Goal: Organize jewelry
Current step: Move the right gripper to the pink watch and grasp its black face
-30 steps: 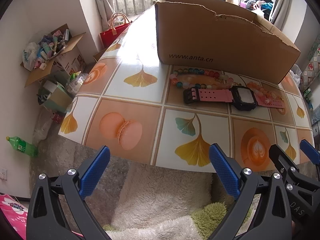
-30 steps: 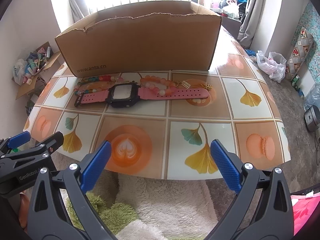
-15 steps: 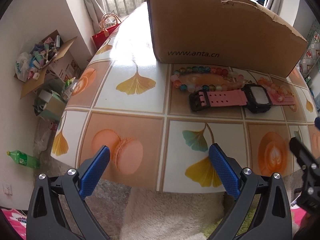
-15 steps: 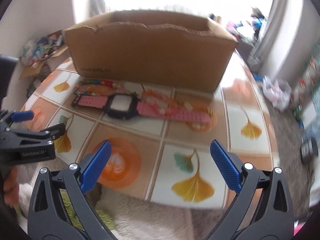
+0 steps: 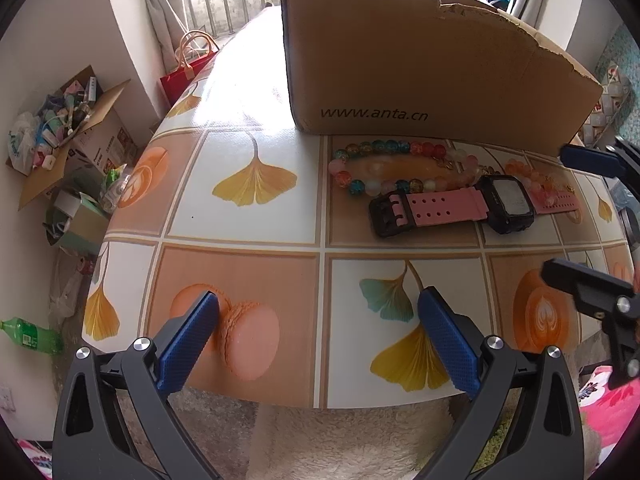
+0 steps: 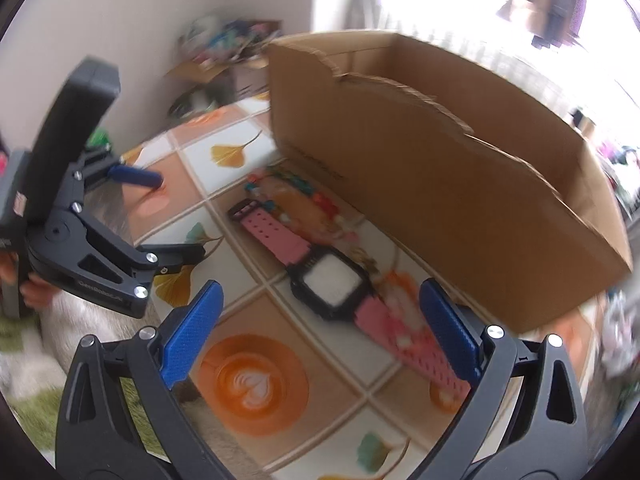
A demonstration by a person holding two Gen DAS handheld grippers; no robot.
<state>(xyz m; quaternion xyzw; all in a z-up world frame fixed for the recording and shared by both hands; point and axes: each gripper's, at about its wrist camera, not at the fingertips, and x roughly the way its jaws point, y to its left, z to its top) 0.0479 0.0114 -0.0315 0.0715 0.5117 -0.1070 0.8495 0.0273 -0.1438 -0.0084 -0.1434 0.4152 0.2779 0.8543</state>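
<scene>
Right gripper (image 6: 320, 332) jaws apart, empty, hovering over pink watch (image 6: 328, 280) on worktop (image 5: 248, 216), just before cardboard box (image 5: 420, 64). Straddle watch case squarely, lower, close. Left gripper (image 5: 316, 340) apart, empty at worktop edge; keep clear. Mind bead bracelet (image 5: 384, 168) touching strap.

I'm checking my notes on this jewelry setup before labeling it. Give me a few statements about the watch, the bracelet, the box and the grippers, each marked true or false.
1. The pink watch lies flat on the table. True.
2. The beaded bracelet is already inside the cardboard box. False: it lies on the table in front of the box.
3. The left gripper is open and empty. True.
4. The right gripper is clamped on the watch. False: its jaws stand open, holding nothing.
5. The box bears printed text. True.
</scene>
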